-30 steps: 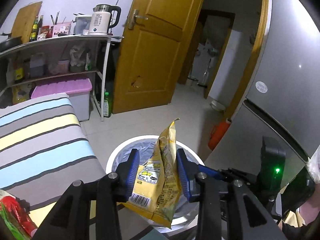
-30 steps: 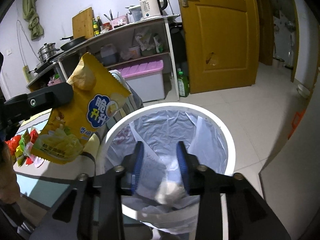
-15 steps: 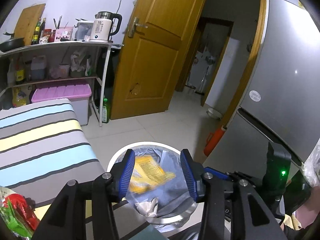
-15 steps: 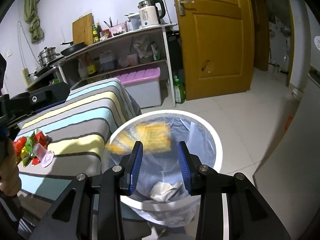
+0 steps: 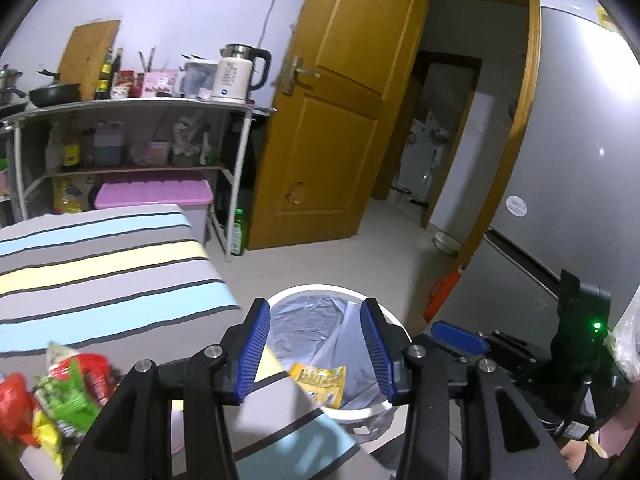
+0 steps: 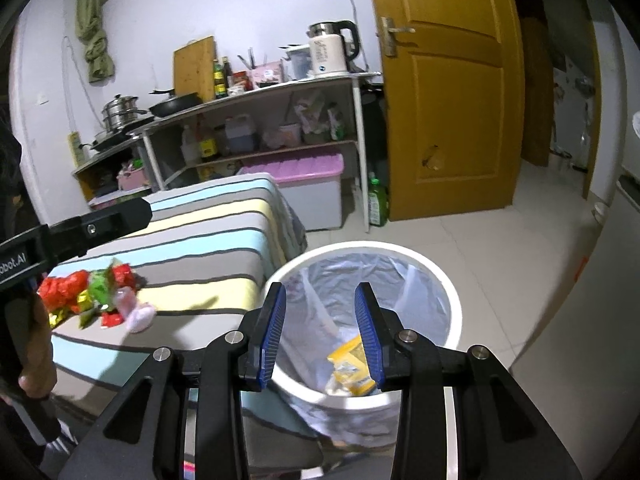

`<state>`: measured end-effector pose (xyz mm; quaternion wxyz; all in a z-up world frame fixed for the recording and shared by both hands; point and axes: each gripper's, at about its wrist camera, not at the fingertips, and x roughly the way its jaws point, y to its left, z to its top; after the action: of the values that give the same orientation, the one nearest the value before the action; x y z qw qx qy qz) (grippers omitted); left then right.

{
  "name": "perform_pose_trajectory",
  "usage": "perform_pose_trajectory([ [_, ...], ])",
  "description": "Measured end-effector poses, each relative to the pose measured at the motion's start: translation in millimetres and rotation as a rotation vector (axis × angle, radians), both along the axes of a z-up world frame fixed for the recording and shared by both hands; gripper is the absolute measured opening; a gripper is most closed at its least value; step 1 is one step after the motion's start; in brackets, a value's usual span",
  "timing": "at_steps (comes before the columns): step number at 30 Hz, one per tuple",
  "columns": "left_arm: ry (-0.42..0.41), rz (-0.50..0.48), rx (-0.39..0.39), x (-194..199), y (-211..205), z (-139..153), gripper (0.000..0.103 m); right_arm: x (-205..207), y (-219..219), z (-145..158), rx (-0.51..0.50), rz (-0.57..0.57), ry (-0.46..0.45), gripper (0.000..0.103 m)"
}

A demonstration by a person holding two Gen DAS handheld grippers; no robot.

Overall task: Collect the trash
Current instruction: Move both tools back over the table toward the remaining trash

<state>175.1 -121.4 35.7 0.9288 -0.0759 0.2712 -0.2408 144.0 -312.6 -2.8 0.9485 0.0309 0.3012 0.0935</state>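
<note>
As grippers gape, snack bag (image 5: 320, 384) in bin (image 5: 394, 326).

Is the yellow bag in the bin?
In. The yellow bag lies inside the bin, on its liner, below the rim.

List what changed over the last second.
The left gripper opened and let go of the yellow snack bag, which dropped into the white trash bin. The right gripper, open and empty, and the wrappers on the striped table stayed as they were.
</note>
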Motion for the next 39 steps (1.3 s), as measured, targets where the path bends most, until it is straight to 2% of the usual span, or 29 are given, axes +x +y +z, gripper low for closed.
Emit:
perform_pose_trajectory([
  [15, -0.024, 0.173, 0.05, -58, 65, 7, 0.047, -39, 66, 22, -0.046, 0.143, -0.053, 0.037],
  [19, -0.031, 0.235, 0.09, -70, 76, 5, 0.047, -48, 81, 24, -0.054, 0.179, -0.07, 0.037],
  [30, -0.033, 0.286, 0.099, -97, 97, -1, 0.047, -64, 104, 23, -0.059, 0.261, -0.083, 0.037],
  [39, -0.033, 0.346, 0.108, -110, 117, -9, 0.047, -58, 118, 14, -0.055, 0.302, -0.057, 0.037],
])
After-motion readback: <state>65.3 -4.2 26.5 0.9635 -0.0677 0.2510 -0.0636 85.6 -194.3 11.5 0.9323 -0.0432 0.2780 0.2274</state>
